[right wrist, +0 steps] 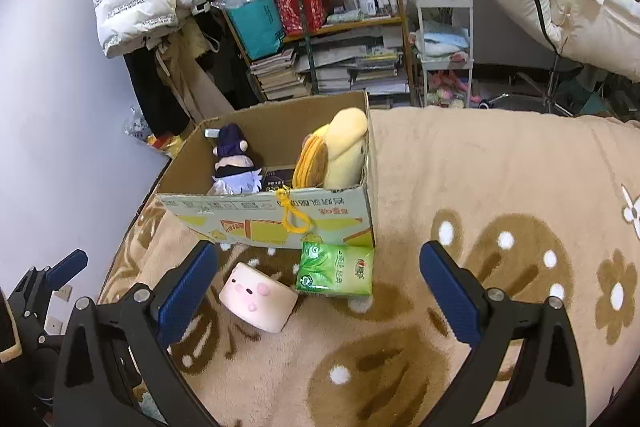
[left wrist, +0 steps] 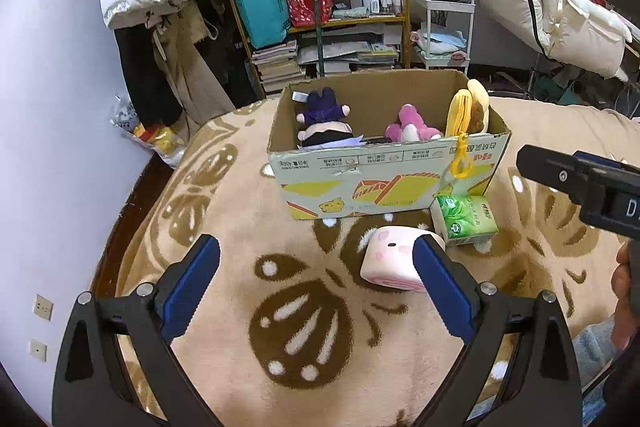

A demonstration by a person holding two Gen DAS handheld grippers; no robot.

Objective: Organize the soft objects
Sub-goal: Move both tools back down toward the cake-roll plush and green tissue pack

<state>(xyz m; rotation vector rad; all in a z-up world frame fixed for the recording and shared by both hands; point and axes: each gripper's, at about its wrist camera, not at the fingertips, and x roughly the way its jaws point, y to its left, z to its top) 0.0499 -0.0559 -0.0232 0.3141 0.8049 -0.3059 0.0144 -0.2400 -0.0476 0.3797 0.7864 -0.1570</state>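
Left gripper (left wrist: 316, 279): jaws spread wide, holding nothing.
Right gripper (right wrist: 318, 287): likewise spread, empty.
Pink squishy block (right wrist: 258, 297): lying on the blanket (right wrist: 460, 167), just ahead, nearer the left gripper, long axis running left-right.
Tissue pack (right wrist: 336, 269): sitting beyond, against the cardboard box (right wrist: 264, 215).
Hidden: the block's right edge, behind a left finger (left wrist: 440, 283).

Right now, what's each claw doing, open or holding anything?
Left claw: open, holding nothing, beside the pink squishy cube.
Right claw: open, holding nothing.
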